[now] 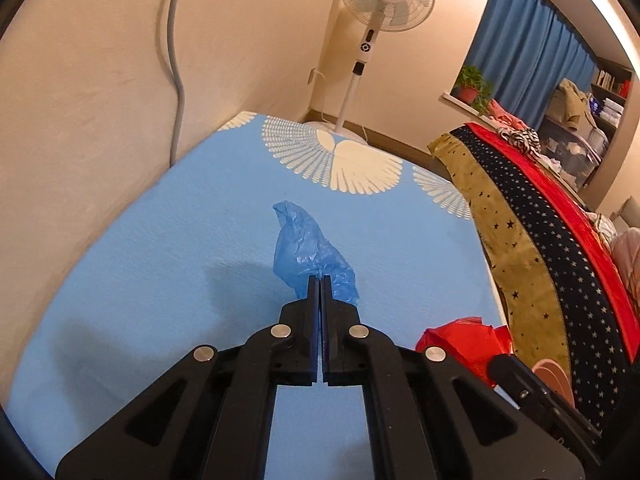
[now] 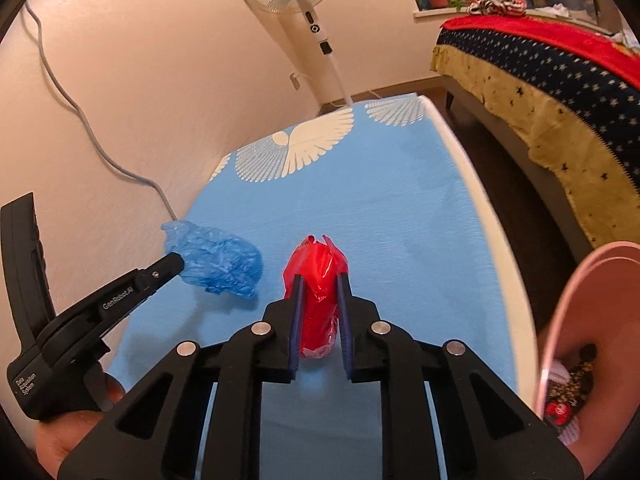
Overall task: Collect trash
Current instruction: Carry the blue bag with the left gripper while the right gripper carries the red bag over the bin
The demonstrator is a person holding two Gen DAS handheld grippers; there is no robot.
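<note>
Lifting two bags off the blue table (image 2: 392, 216) | left gripper (image 1: 320, 280) clamped tight on blue bag (image 1: 308, 248) | right gripper (image 2: 320, 280) squeezing red bag (image 2: 318, 276), above the tabletop | pink bin (image 2: 592, 320) at right, near | advice: keep both grips firm, carry over the rim before letting go.

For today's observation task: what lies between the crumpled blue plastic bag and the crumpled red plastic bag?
Only bare light-blue tabletop separates the crumpled blue plastic bag from the crumpled red plastic bag, seen in the right wrist view.
</note>
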